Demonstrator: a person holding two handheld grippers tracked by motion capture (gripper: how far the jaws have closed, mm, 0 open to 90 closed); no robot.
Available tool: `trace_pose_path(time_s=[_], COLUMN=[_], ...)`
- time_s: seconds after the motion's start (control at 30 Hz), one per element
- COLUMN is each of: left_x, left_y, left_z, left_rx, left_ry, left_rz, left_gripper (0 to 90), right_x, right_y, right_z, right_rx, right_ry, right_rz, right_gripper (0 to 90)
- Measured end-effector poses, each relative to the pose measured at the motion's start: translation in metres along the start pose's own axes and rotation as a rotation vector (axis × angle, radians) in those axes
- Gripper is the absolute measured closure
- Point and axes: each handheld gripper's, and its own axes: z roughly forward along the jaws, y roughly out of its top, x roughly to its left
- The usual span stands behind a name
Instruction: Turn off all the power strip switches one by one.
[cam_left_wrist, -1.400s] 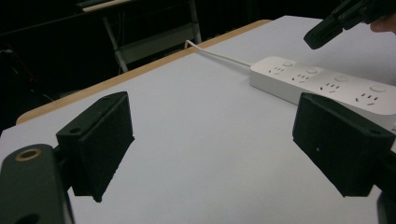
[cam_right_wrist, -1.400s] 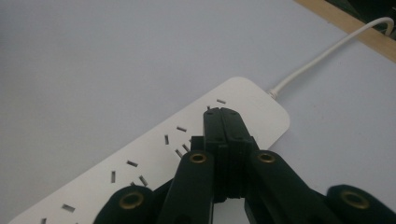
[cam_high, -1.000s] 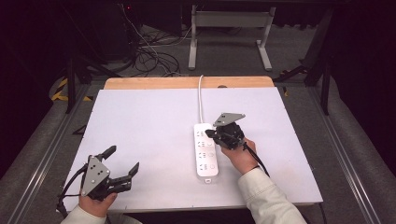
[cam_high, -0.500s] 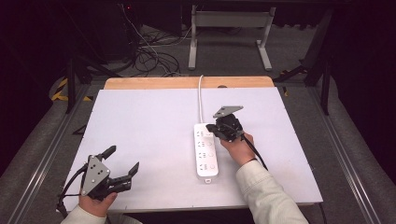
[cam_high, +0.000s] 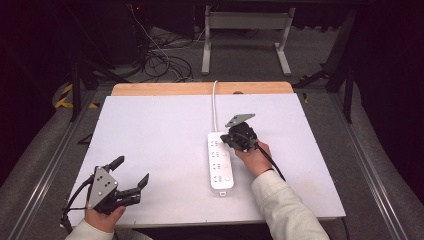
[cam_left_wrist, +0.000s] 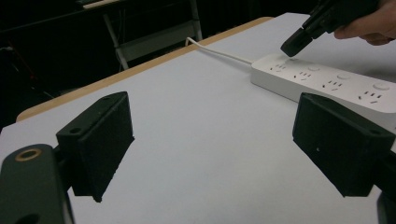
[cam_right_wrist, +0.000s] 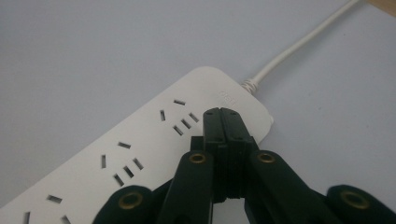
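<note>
While right gripper (cam_right_wrist: 223, 113) fingers clenched, empty, tips at cord end of power strip (cam_high: 220, 160) lying right of table (cam_high: 150, 130) centre: press straight down on switch there, gently, avoid shoving strip. Left gripper (cam_high: 131, 172) fingers released, idle near front-left corner.

Right claw (cam_high: 235, 141) jaws pressed together, tips angled down. Left claw (cam_high: 131, 175) low, jaws spread wide, empty.

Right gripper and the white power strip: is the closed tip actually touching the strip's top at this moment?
Cannot tell. In the left gripper view the right gripper tip sits right at the power strip top near its cord end, with no plain gap or contact.
</note>
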Motion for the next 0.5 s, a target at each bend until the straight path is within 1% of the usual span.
trace_pose_path(time_s=[0.2, 0.33, 0.5], left_x=[0.0003, 0.0002, -0.0001], left_y=[-0.0001, 0.0000, 0.0001], left_z=[-0.0002, -0.0002, -0.0004], left_rx=[0.000, -0.001, -0.002], left_ry=[-0.001, 0.000, 0.002], left_rz=[-0.003, 0.000, 0.002], left_gripper=[12.9, 13.0, 12.9], right_x=[0.0011, 0.0015, 0.0026], right_y=[-0.0004, -0.0005, -0.0013], right_z=[0.0034, 0.0038, 0.0055], right_rx=[0.017, 0.013, 0.024], right_ry=[0.003, 0.004, -0.005], right_rz=[-0.001, 0.000, -0.014], right_gripper=[90.0, 90.0, 90.0])
